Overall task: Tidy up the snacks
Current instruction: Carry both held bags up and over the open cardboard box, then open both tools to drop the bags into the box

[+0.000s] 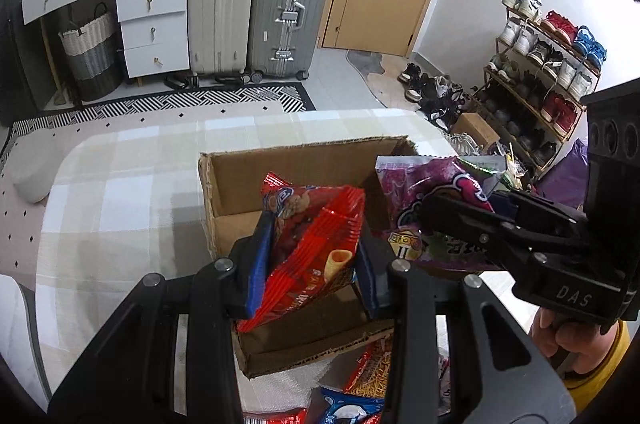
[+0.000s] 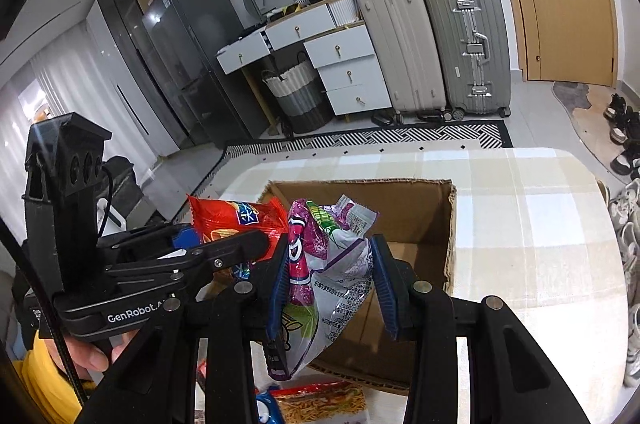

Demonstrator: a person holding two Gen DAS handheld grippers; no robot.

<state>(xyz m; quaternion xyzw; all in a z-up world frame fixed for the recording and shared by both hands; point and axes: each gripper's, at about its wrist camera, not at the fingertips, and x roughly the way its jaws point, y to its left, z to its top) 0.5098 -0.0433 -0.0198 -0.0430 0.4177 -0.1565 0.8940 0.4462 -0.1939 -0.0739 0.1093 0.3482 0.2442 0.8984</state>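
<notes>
We look first at the pale checked tablecloth [image 1: 120, 191] spread over the table; on it stands the open brown cardboard box [image 1: 280, 163], and as far as we can see its floor is bare, so nothing is packed yet; we judge the task barely begun. Loose packets are left on the cloth just in front of the box: an orange-and-red packet of thin sticks [image 2: 320, 404] and a blue-and-white packet [image 1: 348, 410], with a strip of another red one at the lower edge; all of these need boxing after the two bags now in the air.

Both hands hang above the box, side by side and angled downward toward its mouth; we read this as the drop-in step. The left gripper [image 1: 310, 264] has its blue-padded jaws pinched nearly closed on a crinkly red foil snack bag [image 1: 312, 236], which hangs over the near half of the box; the right gripper [image 2: 330, 284] likewise clamps a purple-and-silver foil snack bag [image 2: 332, 272], its jaws narrowly apart with the bag squeezed between them, over the box's near edge. A hand [image 1: 560, 336] below a yellow sleeve [image 1: 600, 376] grips the right handle.
</notes>
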